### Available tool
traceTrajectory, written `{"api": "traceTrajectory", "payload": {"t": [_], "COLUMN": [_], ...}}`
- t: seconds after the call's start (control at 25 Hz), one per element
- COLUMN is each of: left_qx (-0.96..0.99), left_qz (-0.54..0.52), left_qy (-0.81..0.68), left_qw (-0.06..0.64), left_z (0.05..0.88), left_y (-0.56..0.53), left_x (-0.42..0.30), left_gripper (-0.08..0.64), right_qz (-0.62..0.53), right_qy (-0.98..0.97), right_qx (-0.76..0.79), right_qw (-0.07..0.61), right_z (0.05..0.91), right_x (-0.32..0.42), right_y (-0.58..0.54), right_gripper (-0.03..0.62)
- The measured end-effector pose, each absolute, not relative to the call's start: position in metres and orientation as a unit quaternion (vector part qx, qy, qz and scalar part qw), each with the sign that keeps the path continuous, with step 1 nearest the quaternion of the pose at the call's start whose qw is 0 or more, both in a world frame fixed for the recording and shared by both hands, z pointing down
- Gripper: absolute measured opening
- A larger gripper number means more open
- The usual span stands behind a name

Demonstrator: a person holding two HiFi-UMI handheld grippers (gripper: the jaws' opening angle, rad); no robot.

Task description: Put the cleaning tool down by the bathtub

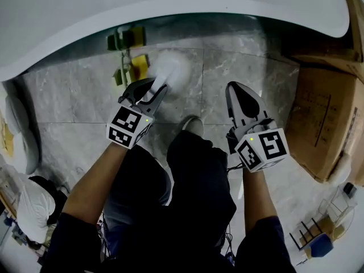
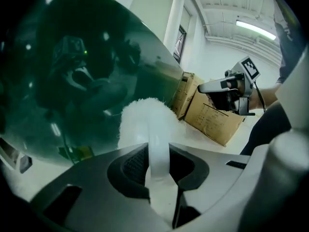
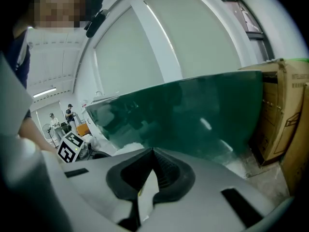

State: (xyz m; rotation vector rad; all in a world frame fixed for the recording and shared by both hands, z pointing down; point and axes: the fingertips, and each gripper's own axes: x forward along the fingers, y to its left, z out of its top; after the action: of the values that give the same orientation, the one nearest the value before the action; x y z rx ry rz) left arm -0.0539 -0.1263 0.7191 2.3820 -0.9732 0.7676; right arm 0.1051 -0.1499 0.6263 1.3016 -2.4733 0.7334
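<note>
The cleaning tool is a white brush with a fluffy head [image 1: 170,70] and a pale handle. My left gripper [image 1: 149,87] is shut on that handle, and the head hangs over the grey marble floor just in front of the bathtub [image 1: 170,4], whose side is dark green. In the left gripper view the handle runs up between the pads to the fluffy head [image 2: 145,117], with the bathtub's green wall [image 2: 72,57] close behind. My right gripper [image 1: 242,92] hovers to the right, shut and holding nothing. Its view shows the jaw tips [image 3: 153,151] meeting, facing the bathtub [image 3: 193,115].
A large cardboard box [image 1: 321,124] stands at the right, against the tub's end. Yellow-green objects [image 1: 129,53] sit on the floor by the tub's foot, left of the brush. White bags [image 1: 20,135] lie at the left and a small rack [image 1: 324,232] at bottom right.
</note>
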Motion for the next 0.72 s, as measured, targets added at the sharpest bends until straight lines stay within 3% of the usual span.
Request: {"api": "traceTrajectory", "payload": {"t": [0.72], "left_qx": [0.853], "left_qz": [0.338], "left_qy": [-0.320], "left_qw": [0.236], "left_z": [0.860], "left_y": [-0.139], "left_x": [-0.025], "left_gripper": [0.109], "right_qz": [0.264], "right_qy": [-0.838], "right_qx": [0.462], "right_qw": [0.121], "right_z": [0.739], "right_x": [0.128], "right_y": [-0.147], "right_gripper": [0.005]}}
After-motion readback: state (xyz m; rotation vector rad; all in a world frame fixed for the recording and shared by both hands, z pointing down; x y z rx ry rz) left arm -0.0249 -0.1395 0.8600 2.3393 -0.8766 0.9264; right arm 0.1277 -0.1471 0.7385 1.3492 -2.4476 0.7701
